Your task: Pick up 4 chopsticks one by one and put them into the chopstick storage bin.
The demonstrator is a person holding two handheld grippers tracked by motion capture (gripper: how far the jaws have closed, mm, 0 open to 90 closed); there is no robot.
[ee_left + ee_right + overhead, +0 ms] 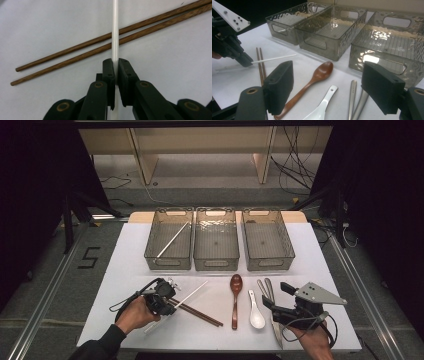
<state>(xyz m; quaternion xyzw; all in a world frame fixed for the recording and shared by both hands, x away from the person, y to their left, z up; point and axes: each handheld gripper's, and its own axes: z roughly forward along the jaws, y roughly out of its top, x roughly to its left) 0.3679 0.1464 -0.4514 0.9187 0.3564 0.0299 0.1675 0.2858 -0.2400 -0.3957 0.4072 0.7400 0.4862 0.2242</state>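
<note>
The left gripper (115, 65), clamped mid-length on 1 white chopstick (115, 30) near the desk's (125, 270) front-left corner, holds something light, stiff, thin and probably slippery.

Three bins (216, 265), wooden spoon (235, 300)

At the lower left of the high view, a dark long sleeve covers the forearm behind the left gripper (167, 304), a black body trailing a looped black cable. At the lower right, the right gripper (276, 301) carries a grey three-cornered plate with small screws. Brass-coloured rivets dot its black jaw links.
</note>
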